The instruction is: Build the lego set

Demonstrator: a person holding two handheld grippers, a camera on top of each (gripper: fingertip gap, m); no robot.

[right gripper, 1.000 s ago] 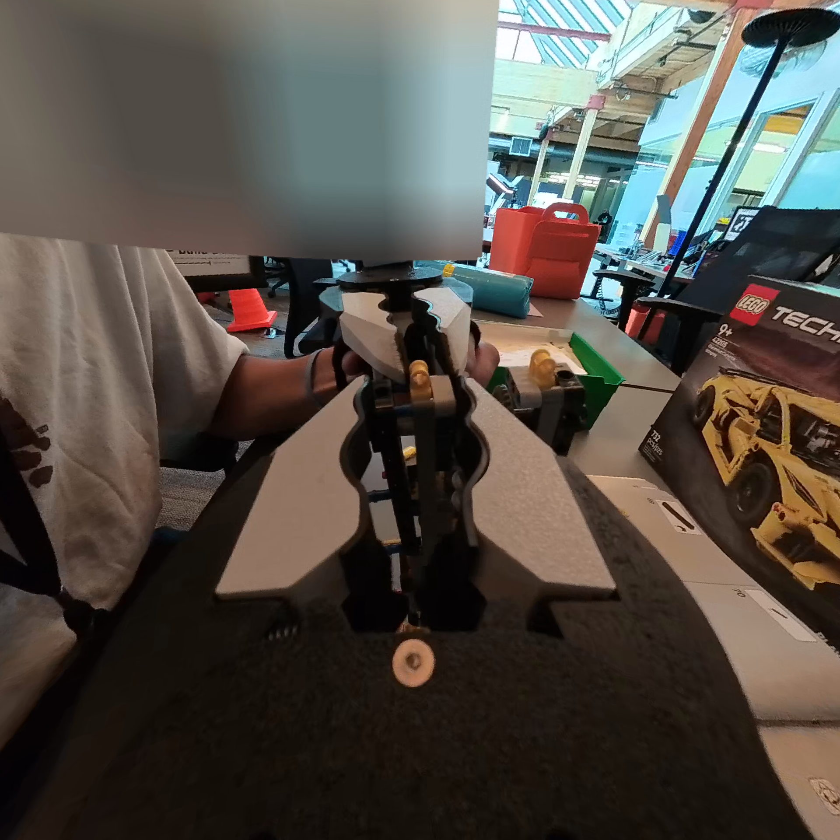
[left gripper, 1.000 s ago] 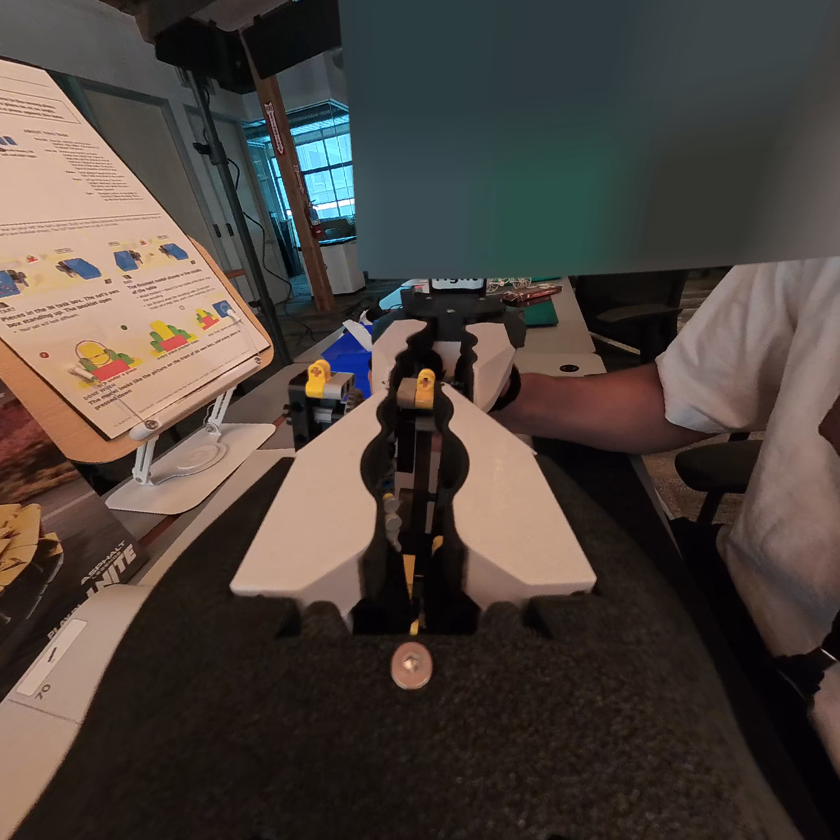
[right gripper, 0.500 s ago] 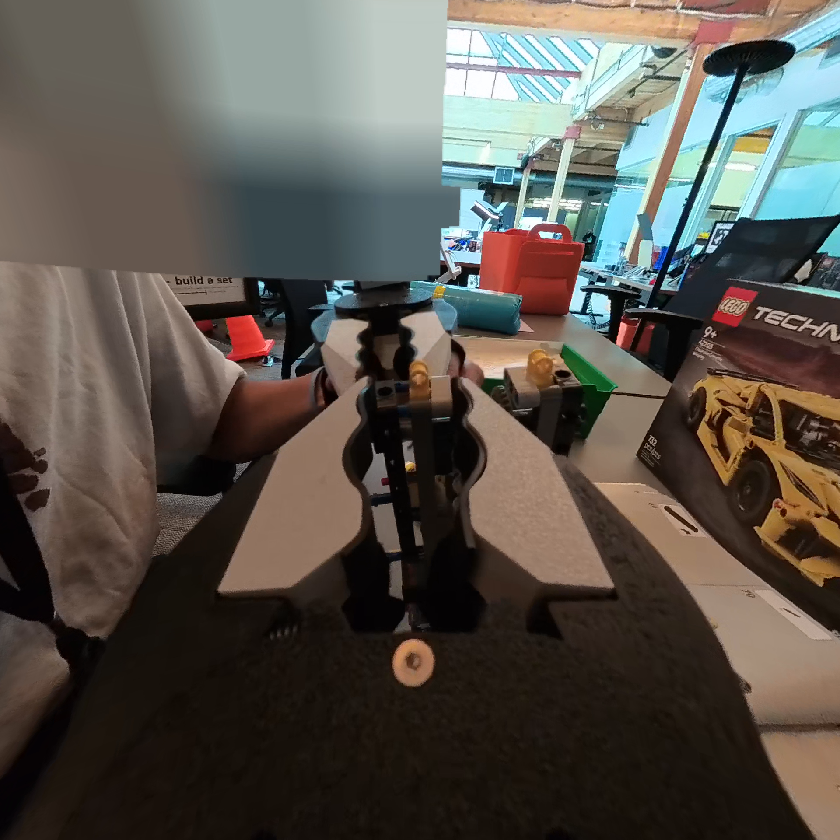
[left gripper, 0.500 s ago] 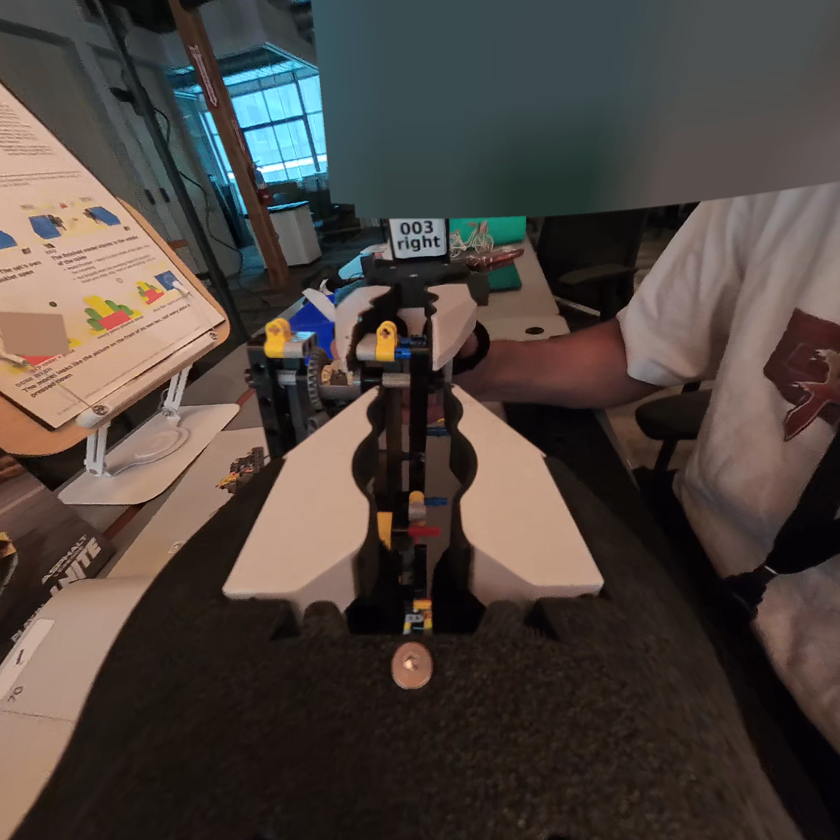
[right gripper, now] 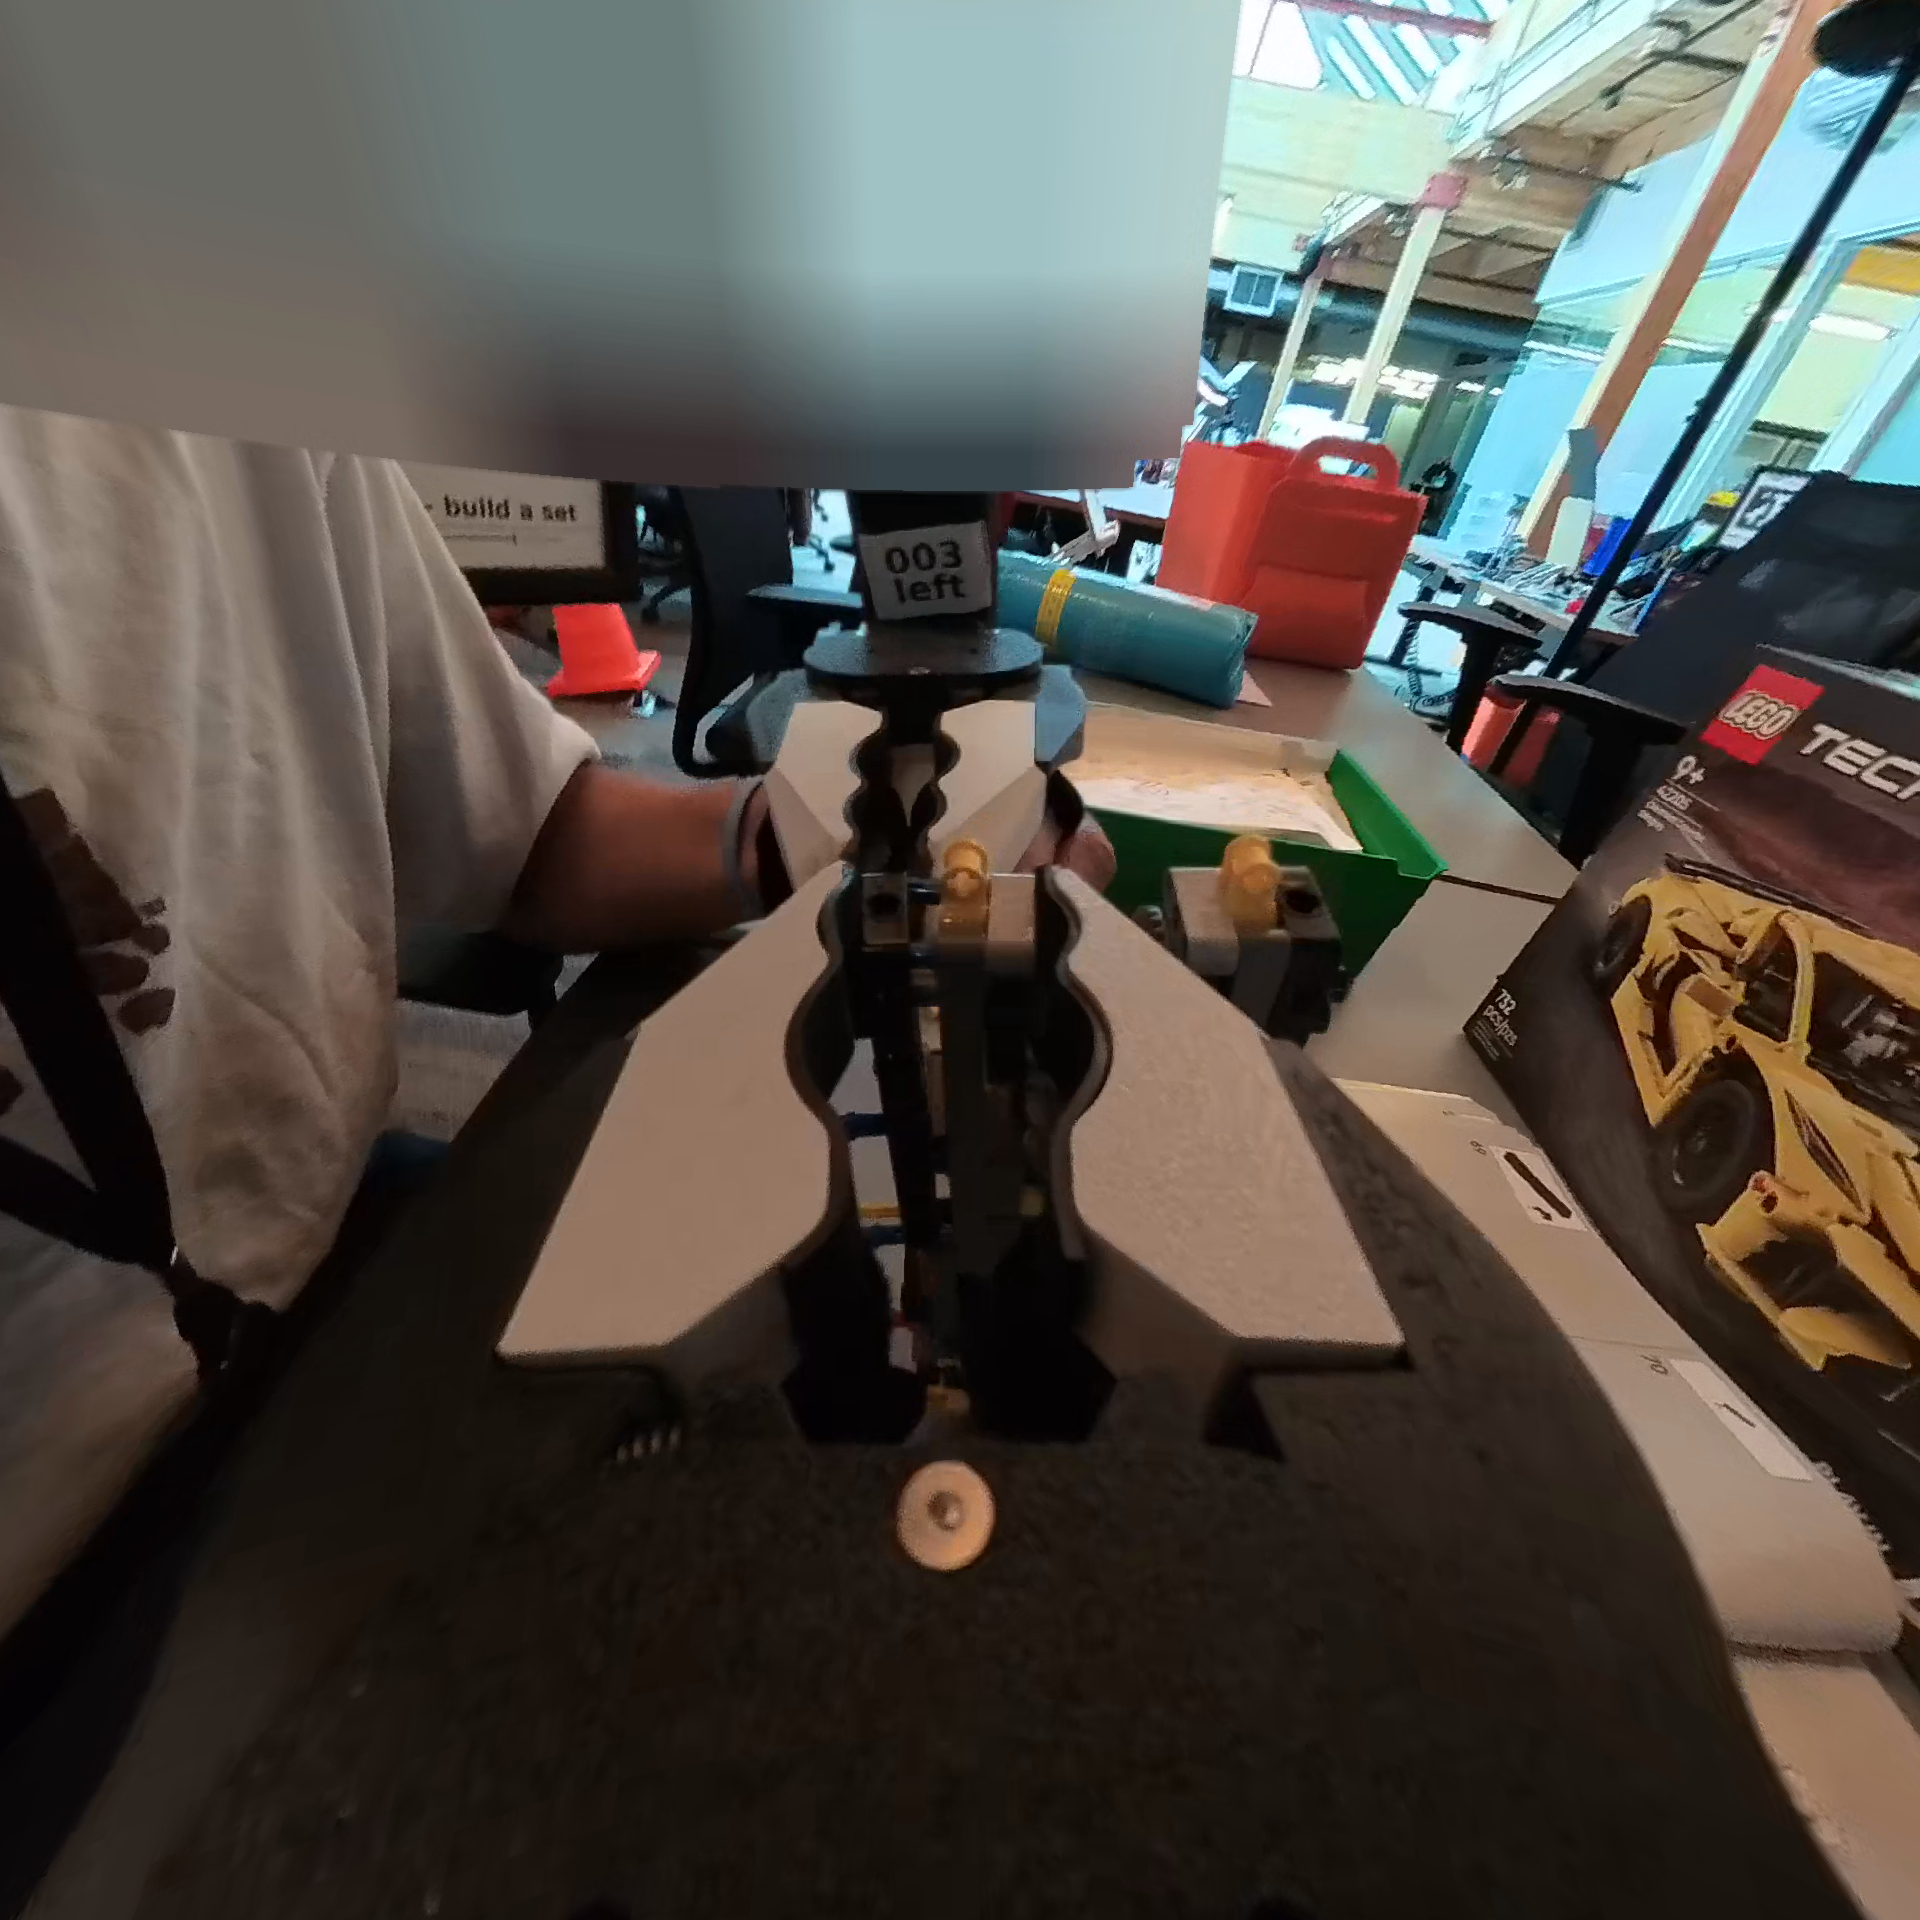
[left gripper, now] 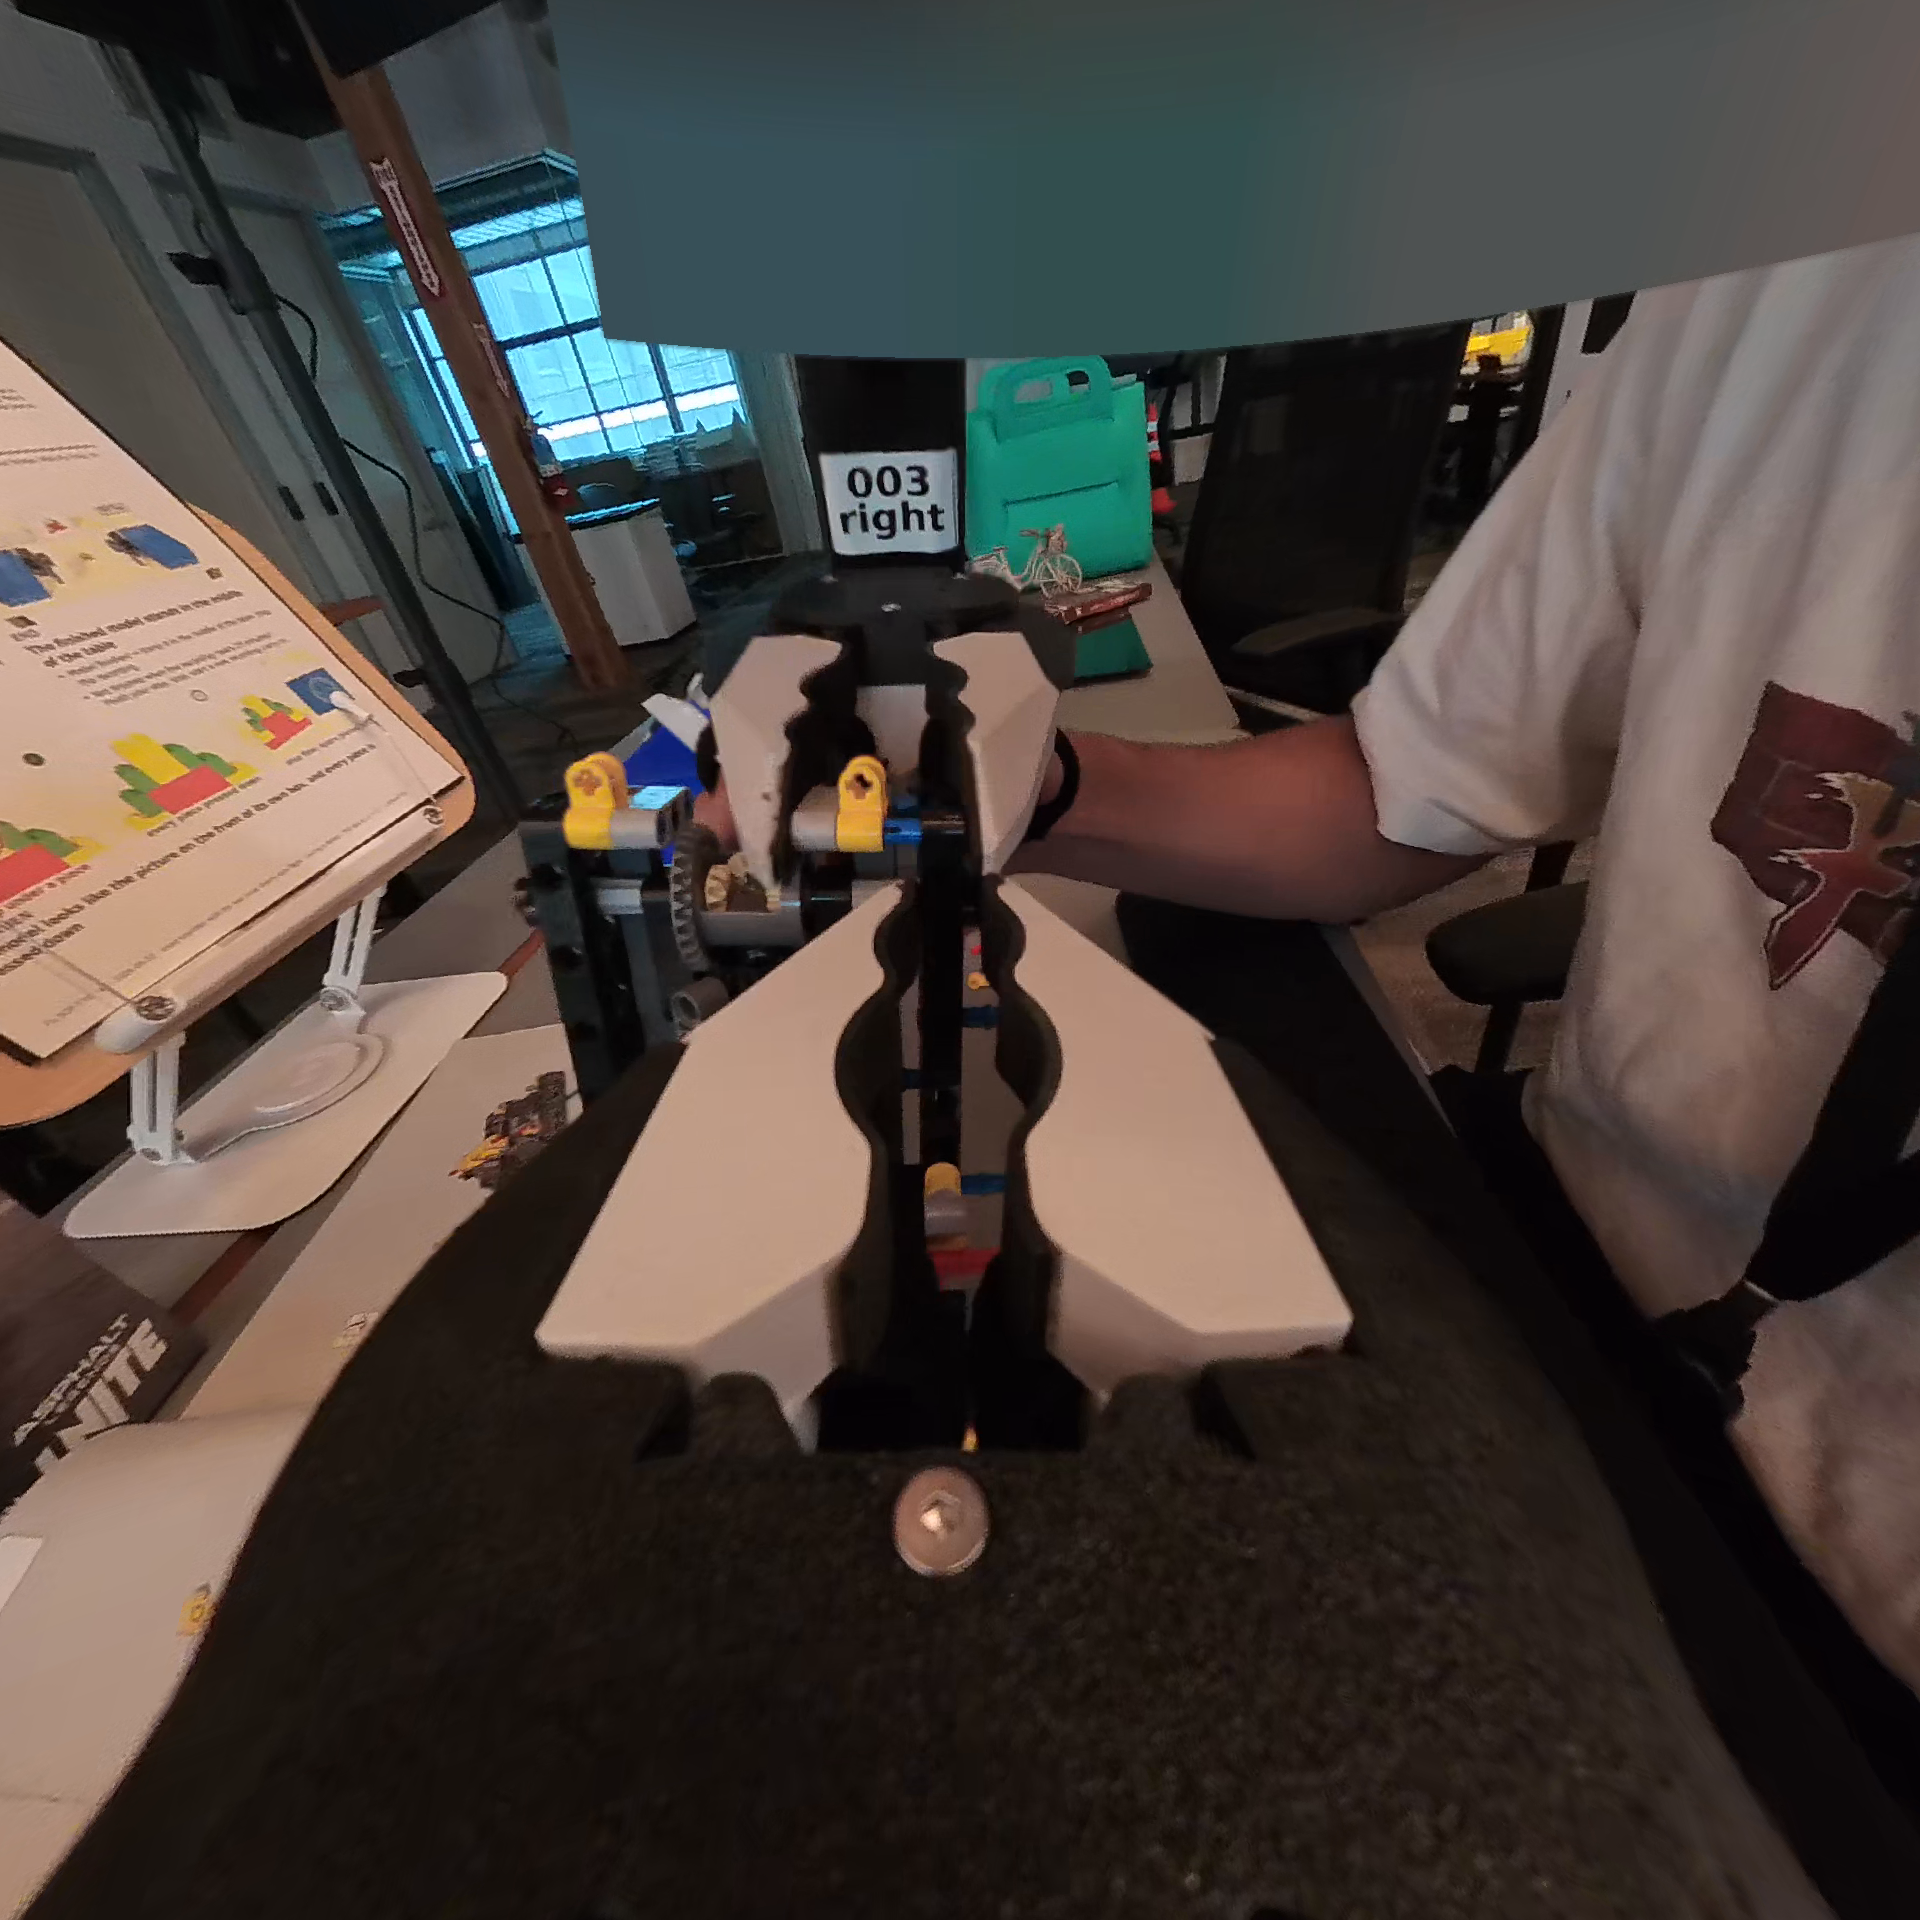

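So both grippers are clamped on the same lego assembly (left gripper: 940,997) from opposite ends, nose to nose. The left gripper (left gripper: 945,904) has its white fingers squeezed narrow onto a long black beam that runs straight down the gap between them. The right gripper (right gripper: 951,894) is pinched onto the dark grey and black frame the same way, with a yellow connector (right gripper: 964,883) poking up right at its tips. In the left wrist view the rest of the build hangs off to the left of the fingers: a grey gear (left gripper: 684,906), a dark upright frame and a second yellow connector (left gripper: 594,798). It looks held up over the table (right gripper: 1403,1039) edge nearest the person (left gripper: 1683,727), though I can't tell if any part rests on it.

Writing-wise: each gripper carries a small white printed tag (left gripper: 889,501). There's a lego box (right gripper: 1756,997) with a yellow car on it at the table's right side, a green bin (right gripper: 1351,894) behind the build, and a printed instruction sheet (left gripper: 156,748) with coloured brick pictures on a stand (left gripper: 270,1081) at the left.
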